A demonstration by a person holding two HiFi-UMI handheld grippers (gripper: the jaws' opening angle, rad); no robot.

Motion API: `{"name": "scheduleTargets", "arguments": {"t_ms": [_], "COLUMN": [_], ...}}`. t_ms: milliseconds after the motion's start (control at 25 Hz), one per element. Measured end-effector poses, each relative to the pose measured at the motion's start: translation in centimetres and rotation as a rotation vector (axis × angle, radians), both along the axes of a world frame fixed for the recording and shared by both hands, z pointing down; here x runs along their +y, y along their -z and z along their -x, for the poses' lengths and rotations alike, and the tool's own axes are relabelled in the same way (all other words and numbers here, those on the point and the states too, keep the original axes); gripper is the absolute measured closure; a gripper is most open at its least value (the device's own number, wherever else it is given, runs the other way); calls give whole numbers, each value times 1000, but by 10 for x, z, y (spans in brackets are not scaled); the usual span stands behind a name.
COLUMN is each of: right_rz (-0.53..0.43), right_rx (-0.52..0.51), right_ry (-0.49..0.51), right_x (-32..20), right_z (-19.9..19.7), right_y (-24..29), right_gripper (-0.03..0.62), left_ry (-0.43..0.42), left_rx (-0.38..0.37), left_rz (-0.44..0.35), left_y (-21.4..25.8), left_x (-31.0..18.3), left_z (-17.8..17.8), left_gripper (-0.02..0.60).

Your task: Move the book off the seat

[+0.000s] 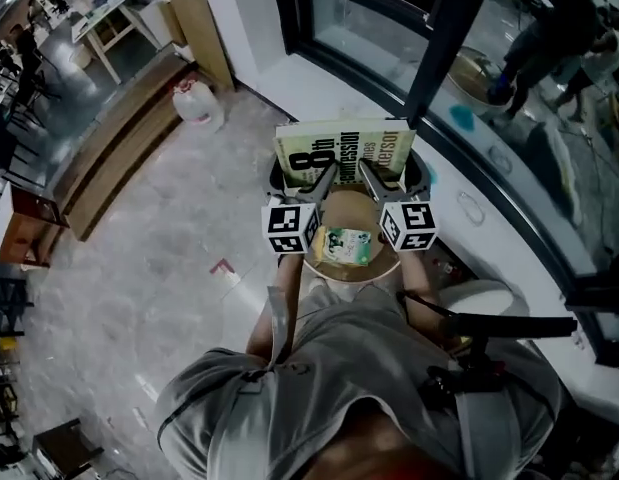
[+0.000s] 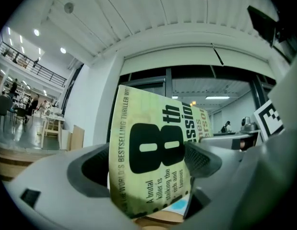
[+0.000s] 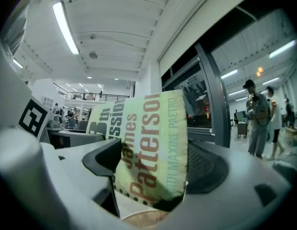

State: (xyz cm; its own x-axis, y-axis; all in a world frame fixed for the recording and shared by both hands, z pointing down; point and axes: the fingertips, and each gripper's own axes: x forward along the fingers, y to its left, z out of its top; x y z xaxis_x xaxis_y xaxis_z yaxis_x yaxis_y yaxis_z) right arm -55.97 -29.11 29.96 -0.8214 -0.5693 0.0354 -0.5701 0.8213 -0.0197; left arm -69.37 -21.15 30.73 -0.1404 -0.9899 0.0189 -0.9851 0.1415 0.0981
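Two-handed hold, left gripper point(image 1: 327, 173) gripping upright book point(image 1: 344, 144), right gripper point(image 1: 368, 171) gripping its other end, both level above seat point(image 1: 355, 209)

The book point(image 1: 344, 146) has a paper cover, pale and faintly glossy. The left gripper point(image 2: 148, 164) and right gripper point(image 3: 155, 164) are smooth matt grey plastic with dark, finely textured pads point(image 2: 198, 158). The seat point(image 1: 361, 208) looks like wood, the floor point(image 1: 159, 268) like polished stone.

The head view looked steeply down from above the person, at some distance from the book point(image 1: 344, 140). Both gripper views sat very close against it, tilted upward along their jaws, sharing its cover from opposite ends.
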Motion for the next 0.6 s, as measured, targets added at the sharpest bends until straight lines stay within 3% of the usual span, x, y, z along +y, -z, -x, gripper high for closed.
{"name": "scheduleTargets", "arguments": {"t_ms": [480,600], "right_rz": [61,119], "right_rx": [28,50], "right_ry": [-54,-72], "right_x": [-12,-16], "right_z": [-3,-10], "right_y": [-22,-49], "right_gripper": [204,204], "left_ry": [-53,-66], "left_rx": [38,62], "left_rz": [59,112], "left_y": [-24,-50], "left_x": [-19,-23], "left_z": [1,-6], "left_gripper": [114,114]}}
